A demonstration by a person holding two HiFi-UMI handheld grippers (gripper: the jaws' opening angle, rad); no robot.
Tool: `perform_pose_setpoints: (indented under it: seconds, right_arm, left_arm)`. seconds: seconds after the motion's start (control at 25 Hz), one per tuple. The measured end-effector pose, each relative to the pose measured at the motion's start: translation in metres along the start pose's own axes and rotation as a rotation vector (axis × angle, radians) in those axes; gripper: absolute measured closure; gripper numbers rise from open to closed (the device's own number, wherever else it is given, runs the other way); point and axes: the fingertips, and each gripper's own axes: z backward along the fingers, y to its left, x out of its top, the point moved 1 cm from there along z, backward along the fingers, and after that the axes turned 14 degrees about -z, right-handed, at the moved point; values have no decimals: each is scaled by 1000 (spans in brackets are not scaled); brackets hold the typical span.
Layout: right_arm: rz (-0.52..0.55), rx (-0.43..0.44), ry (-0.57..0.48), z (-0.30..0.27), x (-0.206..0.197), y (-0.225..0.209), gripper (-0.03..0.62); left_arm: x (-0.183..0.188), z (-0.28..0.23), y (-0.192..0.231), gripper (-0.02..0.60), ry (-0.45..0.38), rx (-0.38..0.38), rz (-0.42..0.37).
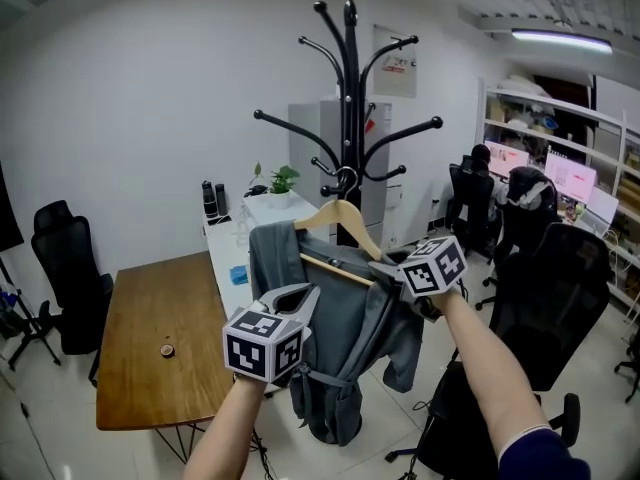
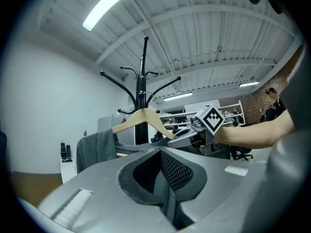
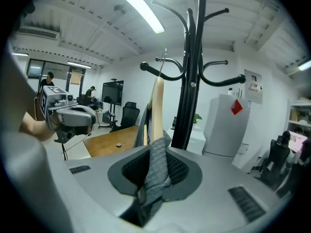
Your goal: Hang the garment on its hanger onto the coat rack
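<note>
A black coat rack (image 1: 349,98) stands in mid-room. A wooden hanger (image 1: 338,221) carries a grey garment (image 1: 350,338) just in front of it. The hanger's metal hook (image 1: 346,179) is level with a lower rack arm; I cannot tell whether it rests on it. My right gripper (image 1: 385,266) is shut on the garment over the hanger's right shoulder, with grey fabric (image 3: 154,171) pinched between its jaws. My left gripper (image 1: 298,298) hangs by the garment's left side, jaws together and nothing between them (image 2: 167,188).
A wooden table (image 1: 150,338) with a small round object (image 1: 167,349) is at the left. A white desk (image 1: 235,243) with a plant (image 1: 283,180) stands behind. Black office chairs (image 1: 68,278) (image 1: 550,298) sit on both sides, with shelves at the far right.
</note>
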Motion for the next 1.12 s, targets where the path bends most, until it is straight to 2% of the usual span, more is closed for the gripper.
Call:
perform_pose_setpoints:
  seconds: [0.2, 0.56, 0.96, 1.08, 1.12]
  right_arm:
    - [-38, 26, 32, -23, -14, -10, 526]
    - [-25, 32, 73, -39, -35, -17, 526]
    - [68, -39, 52, -42, -35, -27, 519]
    - [90, -75, 30, -42, -34, -32, 508]
    - [93, -90, 16, -41, -33, -34, 484]
  left_arm:
    - [-12, -9, -4, 580, 27, 12, 9]
    - [-32, -22, -17, 580, 49, 4, 58]
    - [-40, -28, -28, 580, 74, -12, 68]
    - [-42, -26, -28, 580, 82, -11, 65]
    - [-43, -25, -27, 580, 83, -10, 65]
